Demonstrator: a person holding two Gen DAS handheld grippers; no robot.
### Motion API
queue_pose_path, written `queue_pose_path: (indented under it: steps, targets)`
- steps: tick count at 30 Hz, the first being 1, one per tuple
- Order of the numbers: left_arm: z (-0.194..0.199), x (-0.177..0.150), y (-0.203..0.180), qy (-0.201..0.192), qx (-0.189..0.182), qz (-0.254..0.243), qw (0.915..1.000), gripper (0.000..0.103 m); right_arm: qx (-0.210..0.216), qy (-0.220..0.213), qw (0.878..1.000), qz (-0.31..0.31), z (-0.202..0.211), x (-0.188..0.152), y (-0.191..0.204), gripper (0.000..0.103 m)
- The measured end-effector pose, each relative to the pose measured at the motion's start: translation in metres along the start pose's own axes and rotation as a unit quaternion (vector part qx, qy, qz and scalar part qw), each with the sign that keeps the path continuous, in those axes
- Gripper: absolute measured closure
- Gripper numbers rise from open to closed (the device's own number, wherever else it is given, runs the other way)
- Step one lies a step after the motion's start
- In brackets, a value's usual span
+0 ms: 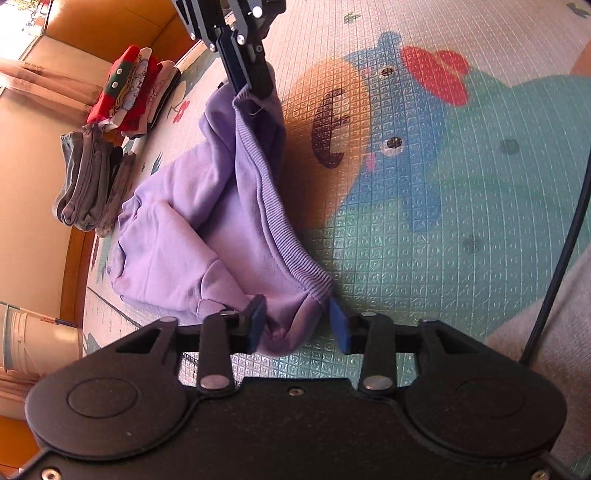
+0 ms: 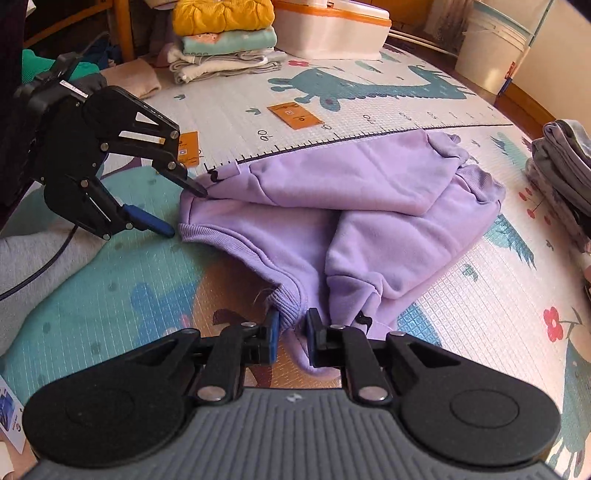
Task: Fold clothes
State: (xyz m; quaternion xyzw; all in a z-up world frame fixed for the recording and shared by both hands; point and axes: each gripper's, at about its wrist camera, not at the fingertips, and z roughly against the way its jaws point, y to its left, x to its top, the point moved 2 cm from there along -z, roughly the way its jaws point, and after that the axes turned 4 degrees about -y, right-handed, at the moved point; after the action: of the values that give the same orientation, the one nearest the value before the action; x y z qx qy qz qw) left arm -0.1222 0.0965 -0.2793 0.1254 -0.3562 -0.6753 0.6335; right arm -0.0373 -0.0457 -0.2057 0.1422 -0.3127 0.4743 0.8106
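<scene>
Rumpled lilac sweatshirt (image 2: 369, 218), seemingly half-folded

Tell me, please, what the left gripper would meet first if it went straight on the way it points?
The left gripper would most likely meet the purple sweatshirt at once: its ribbed hem corner already lies between the open fingers. Beyond that lies more of the bunched fabric.

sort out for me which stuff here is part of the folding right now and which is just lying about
In use:
purple sweatshirt
left gripper, open around one hem corner
right gripper, closed on the other hem corner

Lying about:
grey socks
red clothes pile
yellow and green folded stack
white bucket
play mat
</scene>
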Motion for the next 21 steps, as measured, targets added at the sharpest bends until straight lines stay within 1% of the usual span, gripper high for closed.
queue_pose_path:
  steps: [1, 4, 6, 8, 11, 16, 21]
  targets:
    - [0.003, 0.001, 0.004, -0.004, 0.0, 0.009, 0.9999, 0.085, 0.0, 0.002, 1.0, 0.005, -0.001, -0.001, 0.001, 0.086]
    - [0.013, 0.004, 0.018, -0.017, 0.002, 0.036, 0.9992, 0.091, 0.004, 0.014, 0.999, 0.03, -0.004, -0.006, 0.009, 0.086]
    - [0.019, 0.006, 0.026, -0.026, 0.003, 0.055, 0.9982, 0.096, 0.01, 0.022, 0.999, 0.026, -0.006, -0.009, 0.011, 0.086]
    - [0.026, 0.009, 0.035, -0.034, 0.004, 0.073, 0.9968, 0.096, 0.018, 0.026, 0.999, 0.014, -0.005, -0.009, 0.009, 0.087]
    - [0.036, 0.012, 0.048, -0.047, 0.005, 0.1, 0.9939, 0.096, 0.025, 0.024, 0.999, 0.014, 0.004, -0.003, 0.003, 0.087]
    - [0.052, 0.017, 0.071, -0.068, 0.008, 0.145, 0.987, 0.097, 0.039, 0.014, 0.999, 0.013, 0.031, 0.02, -0.023, 0.088]
    - [0.053, 0.019, 0.122, -0.095, 0.051, 0.182, 0.9774, 0.098, 0.046, -0.001, 0.999, 0.013, 0.052, 0.05, -0.057, 0.089]
